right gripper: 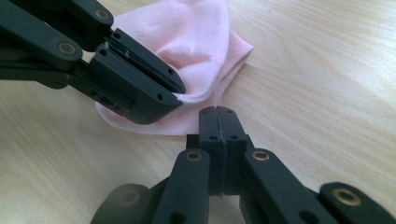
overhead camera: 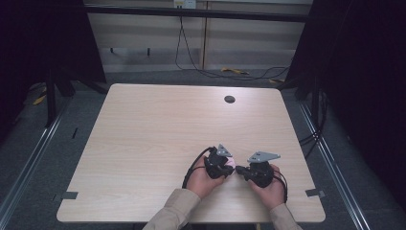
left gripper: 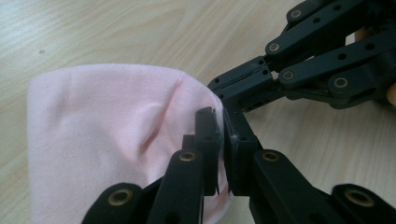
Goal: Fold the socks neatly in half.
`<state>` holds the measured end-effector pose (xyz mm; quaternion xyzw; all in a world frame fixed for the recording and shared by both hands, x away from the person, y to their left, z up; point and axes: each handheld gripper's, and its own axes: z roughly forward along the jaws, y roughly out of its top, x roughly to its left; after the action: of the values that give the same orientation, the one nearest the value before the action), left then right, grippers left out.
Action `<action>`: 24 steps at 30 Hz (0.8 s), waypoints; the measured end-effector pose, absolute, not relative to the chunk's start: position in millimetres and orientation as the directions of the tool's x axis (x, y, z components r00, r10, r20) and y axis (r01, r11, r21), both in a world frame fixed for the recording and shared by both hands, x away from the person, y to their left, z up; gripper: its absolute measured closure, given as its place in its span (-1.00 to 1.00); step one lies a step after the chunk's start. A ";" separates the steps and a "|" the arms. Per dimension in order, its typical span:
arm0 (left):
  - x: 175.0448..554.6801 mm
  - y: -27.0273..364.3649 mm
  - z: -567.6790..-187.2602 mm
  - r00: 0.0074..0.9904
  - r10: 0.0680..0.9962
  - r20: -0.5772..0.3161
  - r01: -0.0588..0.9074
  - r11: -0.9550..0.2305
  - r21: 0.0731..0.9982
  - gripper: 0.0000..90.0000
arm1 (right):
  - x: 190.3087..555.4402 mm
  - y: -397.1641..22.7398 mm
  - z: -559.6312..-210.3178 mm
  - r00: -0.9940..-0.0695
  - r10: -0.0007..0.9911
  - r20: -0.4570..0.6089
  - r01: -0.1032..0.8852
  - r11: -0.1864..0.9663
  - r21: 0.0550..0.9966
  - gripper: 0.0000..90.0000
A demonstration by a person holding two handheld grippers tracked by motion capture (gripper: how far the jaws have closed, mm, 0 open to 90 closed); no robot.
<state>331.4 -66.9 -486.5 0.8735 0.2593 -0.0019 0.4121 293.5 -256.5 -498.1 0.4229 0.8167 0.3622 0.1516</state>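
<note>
A small pink cloth (overhead camera: 231,161) lies on the wooden table (overhead camera: 158,129) near its front edge, between the two hands. My left gripper (overhead camera: 231,167) comes in from the left and is shut on the cloth's hem; in the left gripper view the pink cloth (left gripper: 107,130) is pinched between the jaws of my left gripper (left gripper: 219,114). My right gripper (overhead camera: 238,168) faces it from the right, jaws shut. In the right gripper view, my right gripper (right gripper: 218,110) has its tips at the edge of the cloth (right gripper: 187,32), beside the left gripper (right gripper: 179,94). I cannot tell whether they pinch any fabric.
A round dark cable hole (overhead camera: 230,99) sits in the far part of the table. Cables (overhead camera: 210,72) lie on the floor behind the table, and dark stands (overhead camera: 52,91) are at the far left. The table's front edge is just below the hands.
</note>
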 end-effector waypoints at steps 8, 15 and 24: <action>334.1 -56.8 -475.9 0.864 0.453 -0.219 0.445 -0.486 0.752 0.61 | 293.8 -256.2 -498.2 -0.596 0.801 0.056 0.580 0.381 0.720 1.00; 348.6 -43.4 -466.5 0.840 0.507 -0.193 0.448 -0.446 0.775 0.55 | 293.8 -256.1 -498.2 -0.596 0.801 0.056 0.580 0.381 0.721 1.00; 352.5 -50.9 -486.1 0.842 0.514 -0.164 0.450 -0.500 0.740 0.69 | 294.1 -256.2 -498.2 -0.596 0.801 0.058 0.581 0.380 0.720 1.00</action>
<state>352.5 -50.9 -486.1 0.8653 0.2787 0.0387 0.4149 294.1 -256.2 -498.2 0.4229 0.8167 0.3621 0.1520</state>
